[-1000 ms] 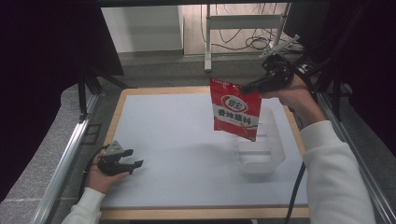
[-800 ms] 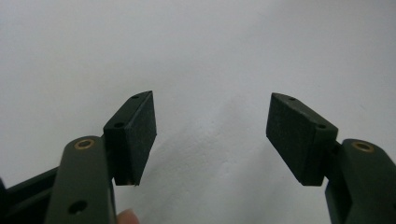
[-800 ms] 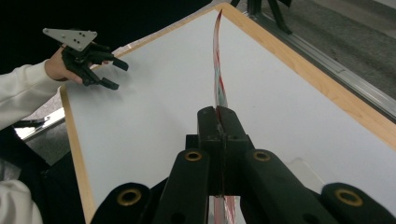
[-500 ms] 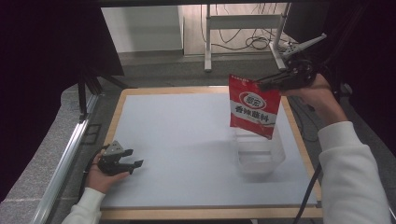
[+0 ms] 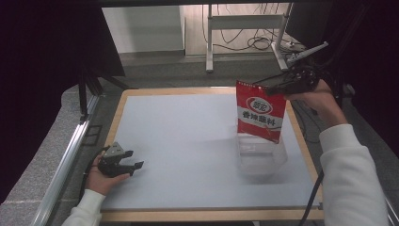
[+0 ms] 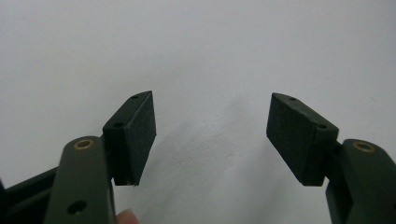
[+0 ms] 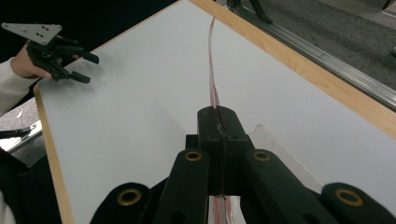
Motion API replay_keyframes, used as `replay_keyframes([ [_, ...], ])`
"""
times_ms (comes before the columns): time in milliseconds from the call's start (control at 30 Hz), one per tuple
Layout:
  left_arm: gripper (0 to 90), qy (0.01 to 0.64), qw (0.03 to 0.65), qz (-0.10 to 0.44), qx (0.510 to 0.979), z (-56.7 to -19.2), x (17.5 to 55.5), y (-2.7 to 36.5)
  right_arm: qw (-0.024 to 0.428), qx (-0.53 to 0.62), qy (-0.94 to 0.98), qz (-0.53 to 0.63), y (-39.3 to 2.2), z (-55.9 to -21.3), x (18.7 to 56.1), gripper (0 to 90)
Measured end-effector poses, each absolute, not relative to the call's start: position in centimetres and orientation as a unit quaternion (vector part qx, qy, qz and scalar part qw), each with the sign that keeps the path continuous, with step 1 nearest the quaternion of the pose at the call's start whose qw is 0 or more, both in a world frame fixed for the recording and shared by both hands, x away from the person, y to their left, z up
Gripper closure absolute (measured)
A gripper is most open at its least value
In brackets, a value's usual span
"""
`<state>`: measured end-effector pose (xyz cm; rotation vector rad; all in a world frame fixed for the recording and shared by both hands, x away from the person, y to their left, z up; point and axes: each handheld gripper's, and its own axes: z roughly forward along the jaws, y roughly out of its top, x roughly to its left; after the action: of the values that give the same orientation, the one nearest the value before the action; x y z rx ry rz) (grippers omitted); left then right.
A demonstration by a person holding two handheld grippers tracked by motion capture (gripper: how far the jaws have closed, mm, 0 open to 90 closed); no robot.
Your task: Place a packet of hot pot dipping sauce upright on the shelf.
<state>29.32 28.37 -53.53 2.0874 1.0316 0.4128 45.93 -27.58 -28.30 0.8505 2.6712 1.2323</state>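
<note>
Setting: white table top (image 5: 188, 141) with a pale wood border, dark room around it, cables and a metal stand on the floor beyond the far edge.
Work in hand: judged from the scene, lowering the red packet (image 5: 259, 112) into the clear plastic container (image 5: 260, 157).
Red packet: hangs flat and upright from the right gripper (image 5: 267, 87), pinched at its top edge; its lower corner dips just over the container's far rim, and I cannot tell whether they touch.
Clear container: stands on the table directly below and slightly nearer the person than the right gripper.
Right gripper: jaws clenched tight on the packet's thin top seam, seen edge-on in the right gripper view (image 7: 217, 122).
Left gripper: resting on the table (image 5: 123, 165), well apart from the right gripper, jaws spread wide with nothing between the pads (image 6: 140, 126).
Risk, snag: the packet's bottom edge could catch the container rim and fold or tip the light tub, since nothing steadies it.
Risk, slip: a thin seam grip may let the packet swing or slide out if lowered at a slant.
Risk, miss: the packet looks about as wide as the opening, so an off-centre drop could leave it outside.
</note>
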Motion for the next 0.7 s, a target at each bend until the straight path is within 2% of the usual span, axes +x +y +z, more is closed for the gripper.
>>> replay_keyframes([
  [700,32.8,0.399,0.379,0.159,0.82,-53.4,29.2,28.3,0.045,0.299,0.861,0.41,-29.6,-33.1,46.0,88.9],
])
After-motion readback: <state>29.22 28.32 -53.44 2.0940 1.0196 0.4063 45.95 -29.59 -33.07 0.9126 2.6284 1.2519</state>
